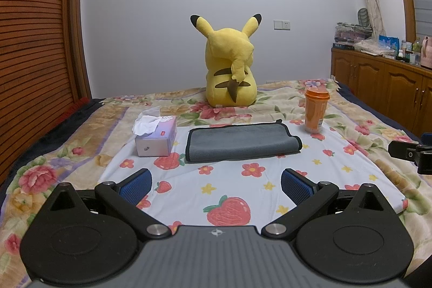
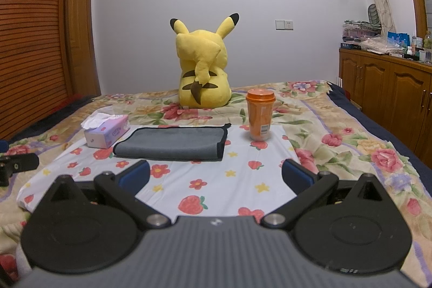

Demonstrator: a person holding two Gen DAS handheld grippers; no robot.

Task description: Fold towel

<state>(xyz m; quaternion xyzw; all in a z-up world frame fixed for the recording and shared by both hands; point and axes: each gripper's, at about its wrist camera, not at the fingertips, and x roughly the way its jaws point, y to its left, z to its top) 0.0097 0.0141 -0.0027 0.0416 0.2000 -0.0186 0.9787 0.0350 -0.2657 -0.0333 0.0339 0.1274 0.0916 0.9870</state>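
A grey towel [image 1: 240, 142] with a black hem lies folded in a flat rectangle on a white strawberry-print cloth [image 1: 243, 188] on the bed; it also shows in the right wrist view [image 2: 172, 143]. My left gripper [image 1: 216, 184] is open and empty, held back from the towel's near edge. My right gripper [image 2: 214, 176] is open and empty, also short of the towel and a little to its right. Part of the right gripper [image 1: 410, 153] shows at the right edge of the left wrist view. Part of the left gripper [image 2: 16, 166] shows at the left edge of the right wrist view.
A tissue box [image 1: 156, 136] stands just left of the towel. An orange lidded cup [image 1: 315, 109] stands to its right. A yellow plush toy [image 1: 229, 66] sits behind, on the flowered blanket [image 1: 378, 131]. A wooden cabinet [image 1: 383, 88] is at the right, a slatted wardrobe [image 1: 35, 45] at the left.
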